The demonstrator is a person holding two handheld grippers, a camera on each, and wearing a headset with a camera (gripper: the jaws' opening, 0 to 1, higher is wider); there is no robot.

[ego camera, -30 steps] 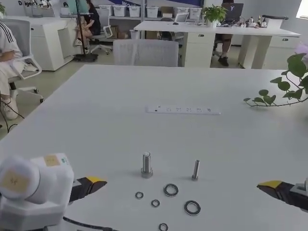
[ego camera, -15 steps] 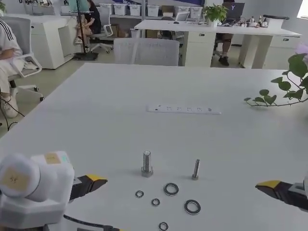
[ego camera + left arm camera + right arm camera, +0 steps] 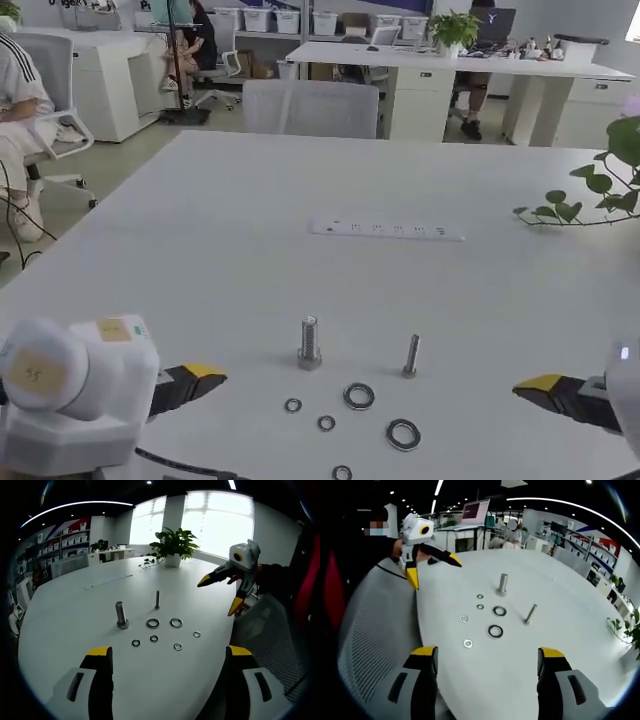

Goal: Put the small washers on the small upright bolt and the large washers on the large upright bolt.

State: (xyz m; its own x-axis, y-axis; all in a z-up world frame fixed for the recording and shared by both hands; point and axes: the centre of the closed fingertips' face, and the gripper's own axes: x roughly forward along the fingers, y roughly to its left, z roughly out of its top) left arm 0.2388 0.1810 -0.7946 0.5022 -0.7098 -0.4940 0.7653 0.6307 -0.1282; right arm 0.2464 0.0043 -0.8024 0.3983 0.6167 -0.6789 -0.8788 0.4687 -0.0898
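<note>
Gaping wide and empty, the left gripper (image 3: 168, 652) and right gripper (image 3: 488, 651) hover apart from the washers (image 3: 358, 396).

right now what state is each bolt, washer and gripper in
large bolt, upright, no washers on it
small bolt, upright, no washers on it
large washers, both flat on the table
small washers, all flat on the table
left gripper, open, empty
right gripper, open, empty

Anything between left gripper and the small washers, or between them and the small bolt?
Nothing visible blocks the left gripper: bare table up to the small washers. Between them and the small bolt lie two large washers, flat; a lifted washer should likely pass over them.
</note>
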